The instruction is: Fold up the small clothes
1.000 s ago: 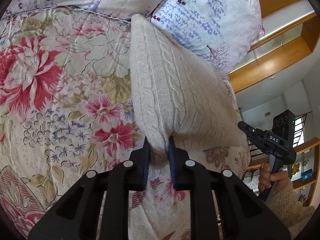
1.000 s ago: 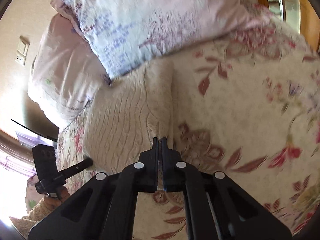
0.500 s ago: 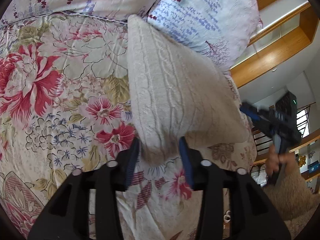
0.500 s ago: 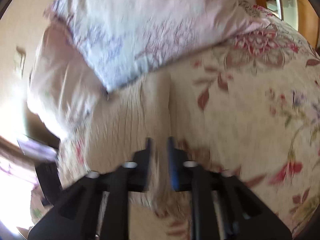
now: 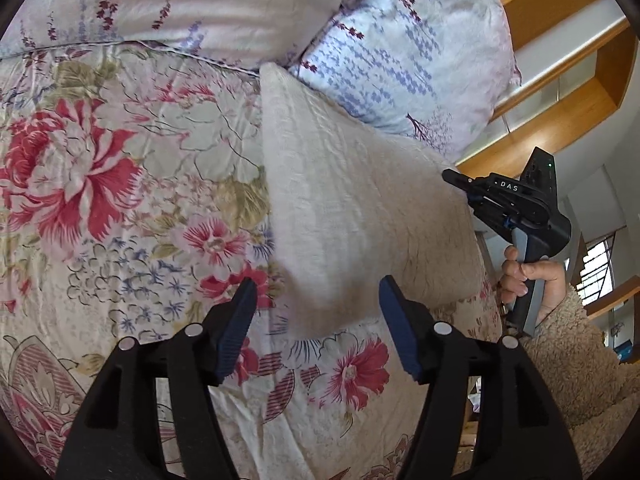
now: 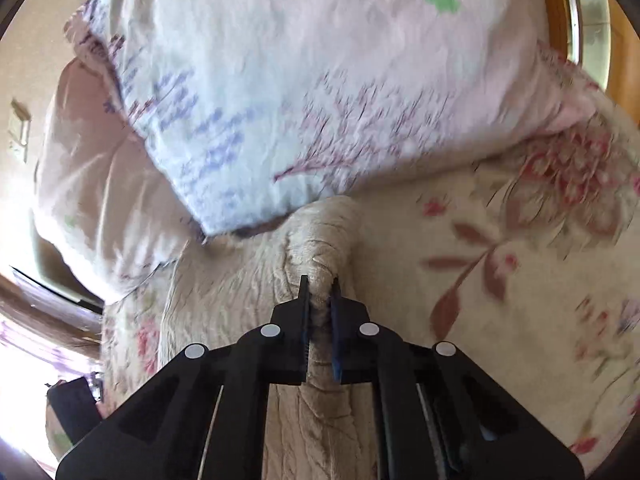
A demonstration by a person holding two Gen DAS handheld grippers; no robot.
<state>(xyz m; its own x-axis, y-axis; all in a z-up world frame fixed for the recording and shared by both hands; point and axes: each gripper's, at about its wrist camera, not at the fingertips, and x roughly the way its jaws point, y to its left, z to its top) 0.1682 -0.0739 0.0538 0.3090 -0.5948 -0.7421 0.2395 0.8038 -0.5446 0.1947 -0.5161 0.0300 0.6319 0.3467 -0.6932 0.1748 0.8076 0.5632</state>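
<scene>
A cream cable-knit sweater (image 5: 352, 208) lies on the floral quilt (image 5: 120, 184), its far end against the pillows. My left gripper (image 5: 316, 284) hovers over the near corner; its jaws are opening, and the corner sits loose between them with no pad touching it. In the right wrist view my right gripper (image 6: 320, 282) is shut on a bunched fold of the sweater (image 6: 320, 240) just below the blue-patterned pillow. From the left wrist view the right gripper (image 5: 450, 176) shows at the sweater's right edge, held by a hand (image 5: 524, 276) in a fuzzy sleeve.
Two pillows lean at the bed's head: a pink one (image 5: 180, 4) and a blue-patterned one (image 5: 408, 52), the latter overlapping the sweater's far end. Wooden shelving (image 5: 568, 80) rises at the right. A wall switch (image 6: 20, 132) is at far left.
The left gripper let go of the sweater's corner and spread its jaws. The right gripper opened, moved forward along the sweater toward the pillow, and shut on a bunched fold.
</scene>
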